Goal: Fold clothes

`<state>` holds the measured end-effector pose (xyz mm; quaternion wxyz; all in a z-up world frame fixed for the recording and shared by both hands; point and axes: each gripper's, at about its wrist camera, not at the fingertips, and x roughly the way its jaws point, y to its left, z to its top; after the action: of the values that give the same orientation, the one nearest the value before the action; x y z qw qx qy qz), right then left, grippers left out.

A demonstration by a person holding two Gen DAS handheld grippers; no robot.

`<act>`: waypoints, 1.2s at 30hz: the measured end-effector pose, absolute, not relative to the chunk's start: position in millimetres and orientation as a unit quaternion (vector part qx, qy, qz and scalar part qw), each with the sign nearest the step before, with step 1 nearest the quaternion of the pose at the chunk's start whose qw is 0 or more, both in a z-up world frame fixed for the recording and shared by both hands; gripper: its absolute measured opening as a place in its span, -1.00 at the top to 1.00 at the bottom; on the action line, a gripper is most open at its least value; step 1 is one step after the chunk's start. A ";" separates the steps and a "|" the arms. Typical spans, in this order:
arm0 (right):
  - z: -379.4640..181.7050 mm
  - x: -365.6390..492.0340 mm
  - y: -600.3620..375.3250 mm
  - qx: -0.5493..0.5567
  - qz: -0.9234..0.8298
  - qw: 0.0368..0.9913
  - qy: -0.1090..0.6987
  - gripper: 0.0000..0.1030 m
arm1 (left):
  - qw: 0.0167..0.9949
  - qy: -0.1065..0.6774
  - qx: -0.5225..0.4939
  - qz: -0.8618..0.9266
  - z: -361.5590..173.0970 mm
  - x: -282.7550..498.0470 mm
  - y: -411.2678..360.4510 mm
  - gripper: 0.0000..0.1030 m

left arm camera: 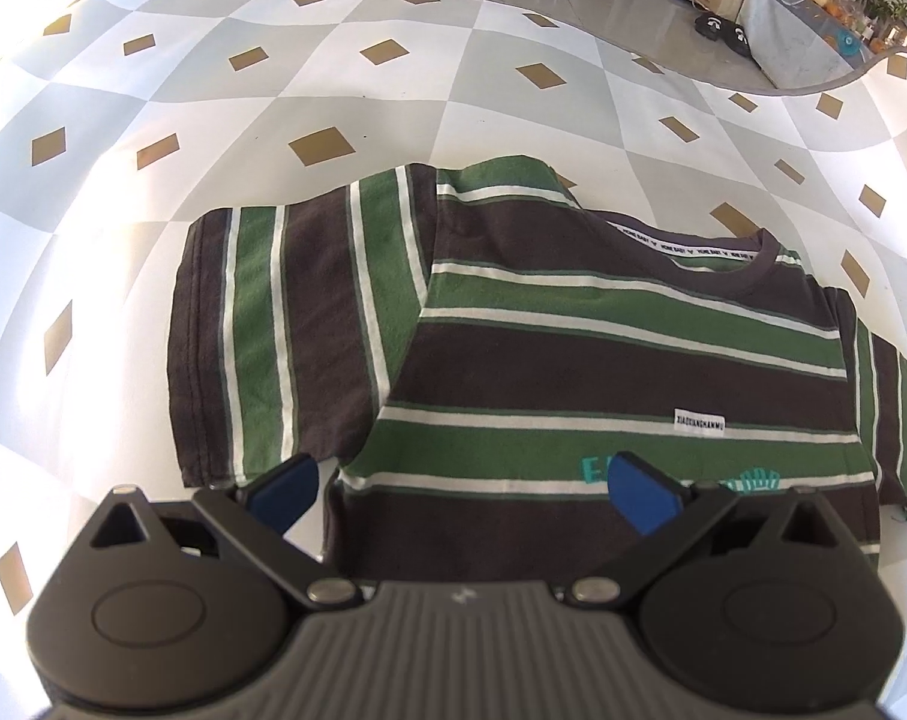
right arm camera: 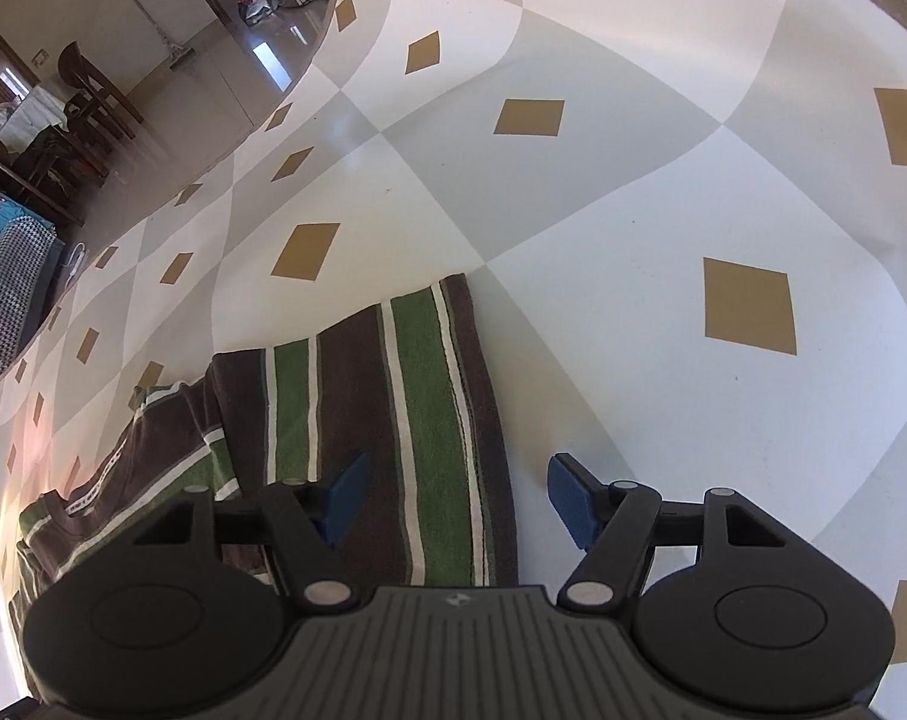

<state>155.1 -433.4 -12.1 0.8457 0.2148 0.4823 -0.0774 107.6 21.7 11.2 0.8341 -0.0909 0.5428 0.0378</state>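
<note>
A brown, green and white striped T-shirt lies flat on the worktop, which is covered in a grey-and-white diamond pattern with tan lozenges. In the left wrist view, the shirt's left part is a folded-over panel with stripes running away from the camera; to the right of that panel lies the chest, stripes running across, with the collar at the shirt's far side and a small white label near its right edge. Teal lettering sits on the shirt just behind the right blue pad.

The left tongs are spread wide, holding nothing, poised above the shirt's near edge: the left pad sits over the panel's near corner, the right pad over the lettering.

In the right wrist view, the right tongs are likewise released and empty. Their left pad hangs over the shirt, while the right pad is over bare worktop just beside the shirt's right edge.
</note>
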 end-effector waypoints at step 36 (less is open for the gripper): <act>41.9 159.4 -378.9 0.186 0.023 0.904 0.383 0.88 | 0.827 0.550 -0.104 0.053 10.2 102.1 42.5 -0.99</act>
<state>159.4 -378.9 41.9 0.9044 0.1863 0.3833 0.0226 102.1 42.5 10.2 0.8269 -0.1036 0.5501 0.0531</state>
